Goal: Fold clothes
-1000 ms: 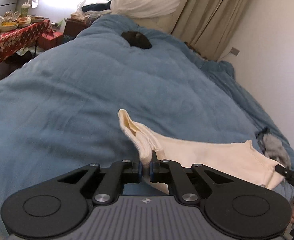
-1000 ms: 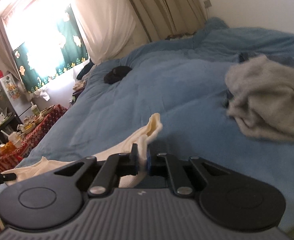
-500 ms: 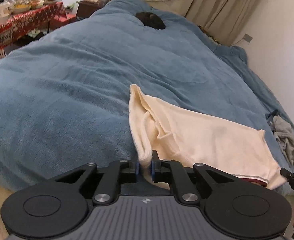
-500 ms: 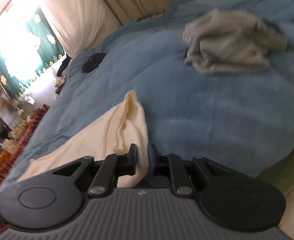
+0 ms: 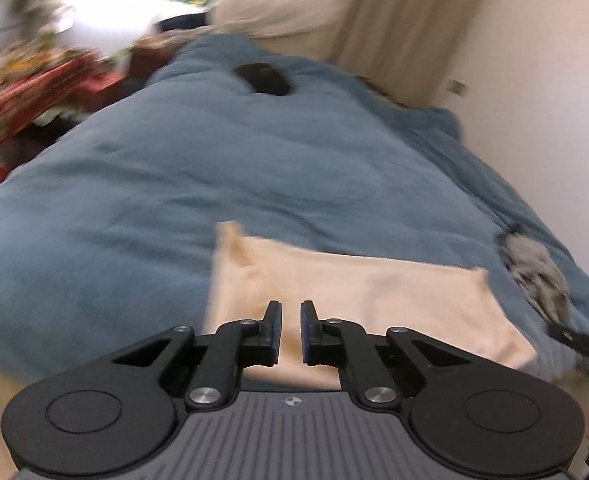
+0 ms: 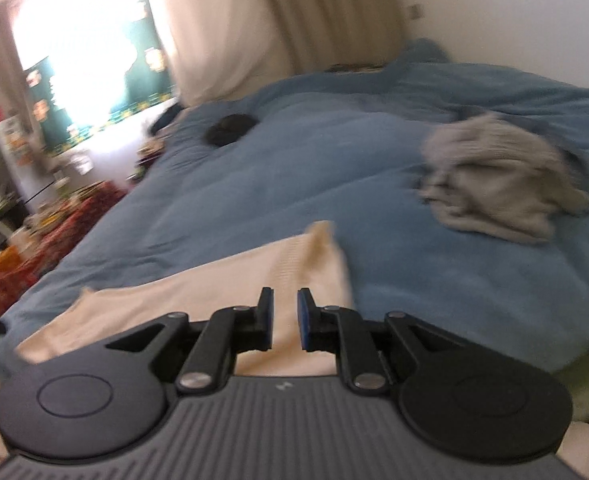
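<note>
A: Two claws over bed. Left gripper (image 5: 291, 330)?
B: Closing, narrow gap btw pads, not pinching; pale cream knit garment (image 5: 354, 300) showing thru gap.
A: Right gripper (image 6: 285, 318)?
B: Slightly parted too, not gripping; same cream cloth beneath.
A: Garment where?
B: Spread flat on fluffy blue duvet (image 5: 214, 160), at near edge, just ahead of both claws.
A: Else?
B: Crumpled grey garment (image 6: 498, 188) further right on duvet, well apart. Small black lump (image 5: 264, 78) at far end. Blurry pics.
</note>
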Available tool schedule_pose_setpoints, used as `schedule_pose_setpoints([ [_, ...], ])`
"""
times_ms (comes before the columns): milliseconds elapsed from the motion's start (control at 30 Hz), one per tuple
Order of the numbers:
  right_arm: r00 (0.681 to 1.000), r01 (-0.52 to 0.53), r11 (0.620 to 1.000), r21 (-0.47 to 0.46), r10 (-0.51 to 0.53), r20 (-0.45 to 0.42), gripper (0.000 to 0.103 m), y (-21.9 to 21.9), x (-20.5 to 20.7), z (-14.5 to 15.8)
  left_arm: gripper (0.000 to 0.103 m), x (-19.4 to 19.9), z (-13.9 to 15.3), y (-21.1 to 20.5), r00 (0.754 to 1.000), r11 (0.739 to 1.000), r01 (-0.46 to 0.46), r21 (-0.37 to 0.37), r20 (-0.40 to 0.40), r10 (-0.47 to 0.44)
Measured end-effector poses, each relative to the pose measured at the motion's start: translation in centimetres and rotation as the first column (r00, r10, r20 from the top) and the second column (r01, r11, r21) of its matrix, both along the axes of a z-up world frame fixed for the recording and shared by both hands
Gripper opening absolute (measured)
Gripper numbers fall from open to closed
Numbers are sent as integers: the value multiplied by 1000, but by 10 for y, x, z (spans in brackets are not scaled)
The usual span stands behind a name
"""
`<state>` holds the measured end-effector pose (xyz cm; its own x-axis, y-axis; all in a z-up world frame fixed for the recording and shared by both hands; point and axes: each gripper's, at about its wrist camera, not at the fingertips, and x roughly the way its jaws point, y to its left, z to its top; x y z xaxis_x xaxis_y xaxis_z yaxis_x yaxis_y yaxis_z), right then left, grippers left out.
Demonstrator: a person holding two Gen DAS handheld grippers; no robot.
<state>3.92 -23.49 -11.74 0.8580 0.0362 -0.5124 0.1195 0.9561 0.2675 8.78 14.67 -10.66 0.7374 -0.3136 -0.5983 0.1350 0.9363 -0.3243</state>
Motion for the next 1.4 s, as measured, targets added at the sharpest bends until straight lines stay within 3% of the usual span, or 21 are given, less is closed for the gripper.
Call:
schedule_pose_setpoints([
  [133,995,-85,996,-24,84,-46,15,33,26,-7,9,22,-17,-42,995,996,92,19,-27,-92],
  [267,988,-129,988,-88,120,-101,15,55,43,-21,9,41,-43,-70,990,991,121,64,-79,-115],
  [500,970,-172,977,-128,146,-193,14,64,42,-55,13,40,-67,-63,985,991,109,71,-143,-98],
  [600,971,-167,979,-115,143,-192,14,55,37,-62,12,36,-67,-60,984,991,113,75,-148,-101],
  [700,975,-142,983,-120,118,-190,12,45,32,-61,3,31,-63,-56,985,989,111,97,-146,-96],
  [967,990,-91,986,-138,74,-123,15,27,38,-39,6,38,-39,-47,993,994,85,72,-91,-78],
  [1167,982,-82,980,-180,49,-181,12,23,58,-51,5,58,-62,-38,981,998,47,48,-191,-37],
  [1400,977,-40,983,-178,2,-211,11,16,51,-45,5,50,-54,-26,976,999,48,21,-211,-42],
])
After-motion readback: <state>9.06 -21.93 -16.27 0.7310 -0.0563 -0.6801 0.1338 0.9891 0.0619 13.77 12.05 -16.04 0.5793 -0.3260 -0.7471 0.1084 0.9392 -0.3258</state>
